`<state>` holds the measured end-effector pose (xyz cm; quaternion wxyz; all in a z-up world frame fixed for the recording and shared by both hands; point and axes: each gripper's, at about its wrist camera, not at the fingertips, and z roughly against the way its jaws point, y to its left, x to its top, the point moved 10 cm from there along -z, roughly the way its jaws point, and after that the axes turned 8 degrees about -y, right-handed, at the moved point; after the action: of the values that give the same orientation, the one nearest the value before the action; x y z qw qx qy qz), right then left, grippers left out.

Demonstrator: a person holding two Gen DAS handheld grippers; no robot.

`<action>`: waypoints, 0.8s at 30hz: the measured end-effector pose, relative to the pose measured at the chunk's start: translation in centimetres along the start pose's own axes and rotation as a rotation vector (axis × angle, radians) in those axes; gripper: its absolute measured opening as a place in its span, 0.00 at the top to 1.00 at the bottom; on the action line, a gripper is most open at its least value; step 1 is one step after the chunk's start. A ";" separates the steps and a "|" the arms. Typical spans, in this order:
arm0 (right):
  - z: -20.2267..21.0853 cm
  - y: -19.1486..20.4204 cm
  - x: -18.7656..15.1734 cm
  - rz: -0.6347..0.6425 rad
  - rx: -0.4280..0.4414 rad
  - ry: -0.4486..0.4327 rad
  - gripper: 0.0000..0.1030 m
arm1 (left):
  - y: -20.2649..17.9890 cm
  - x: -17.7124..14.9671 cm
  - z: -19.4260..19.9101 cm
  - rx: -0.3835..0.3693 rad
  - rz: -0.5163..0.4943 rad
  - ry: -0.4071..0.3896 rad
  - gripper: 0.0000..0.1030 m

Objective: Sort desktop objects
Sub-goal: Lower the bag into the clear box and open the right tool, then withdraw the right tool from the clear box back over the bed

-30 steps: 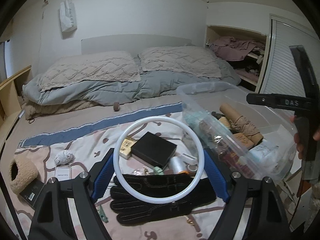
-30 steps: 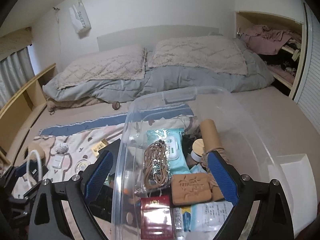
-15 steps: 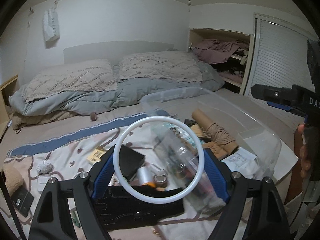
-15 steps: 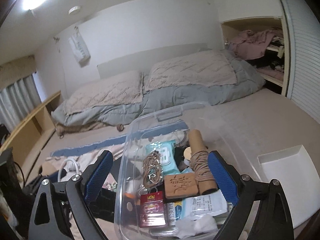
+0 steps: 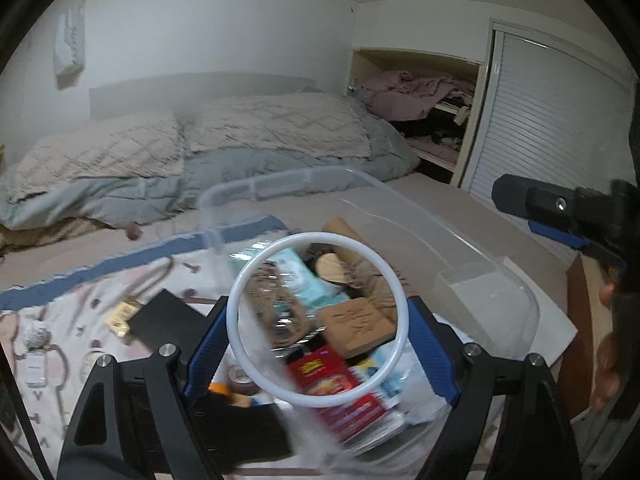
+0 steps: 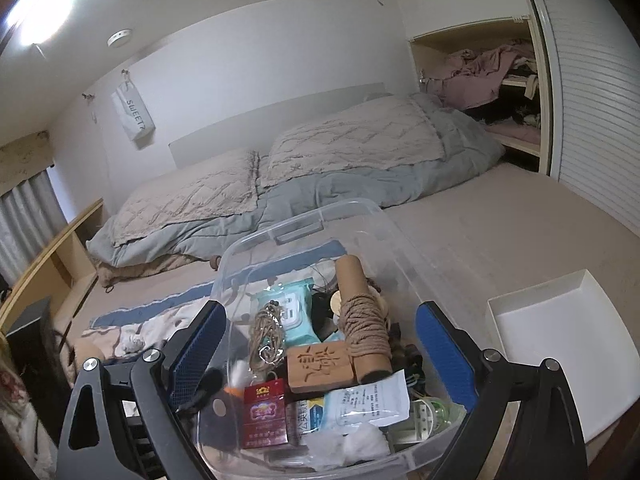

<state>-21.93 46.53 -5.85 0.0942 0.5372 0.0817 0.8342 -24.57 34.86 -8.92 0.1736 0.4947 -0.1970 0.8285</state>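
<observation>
Ring: a thin white hoop (image 5: 318, 319), clamped between the left gripper (image 5: 318, 344) pads, above the clear bin (image 5: 496, 264) on the bed.
Right gripper (image 6: 320, 354): spread apart, holding nothing.
Right view only: white tray (image 6: 560, 344) at 3 o'clock.

Bed (image 6: 500, 216), clear bin (image 6: 360, 210), pillows (image 6: 352, 140), patterned cloth (image 5: 80, 300)

Left gripper (image 5: 318, 334): blue-padded fingers spread wide, pinching a white ring (image 5: 318, 320) at 9 and 3 o'clock. Right gripper (image 6: 320, 350): jaws parted, nothing between the pads; seen from the left wrist it sits at 3 o'clock, person's fingers (image 5: 606, 368) wrapping its handle
</observation>
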 end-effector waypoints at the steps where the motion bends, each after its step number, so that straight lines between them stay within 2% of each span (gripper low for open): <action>1: 0.0 -0.2 0.0 0.001 -0.002 0.000 0.07 | -0.5 -0.1 -0.5 -0.008 0.006 0.011 0.18; 7: 0.2 -1.3 -0.1 -0.001 -0.020 0.000 0.07 | -3.1 -1.7 -2.9 -0.065 0.049 0.112 0.18; 12: 0.0 -2.2 -0.3 -0.015 -0.024 0.011 0.07 | -4.4 -3.7 -3.7 -0.072 0.046 0.177 0.18; 19: 0.1 -2.3 -0.3 -0.015 -0.021 0.010 0.07 | -5.7 -3.2 -3.9 -0.093 0.095 0.182 0.18; 23: 0.9 -3.3 0.5 -0.051 -0.041 -0.024 0.07 | -6.4 -3.1 -4.0 -0.113 0.123 0.177 0.18; 24: 1.1 -3.5 0.6 -0.061 -0.043 -0.031 0.07 | -6.6 -3.2 -4.1 -0.124 0.134 0.181 0.15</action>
<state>-20.97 50.13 -5.68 0.1325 0.5450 0.0787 0.8241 -22.99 42.32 -12.47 0.1650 0.3921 -0.2639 0.8657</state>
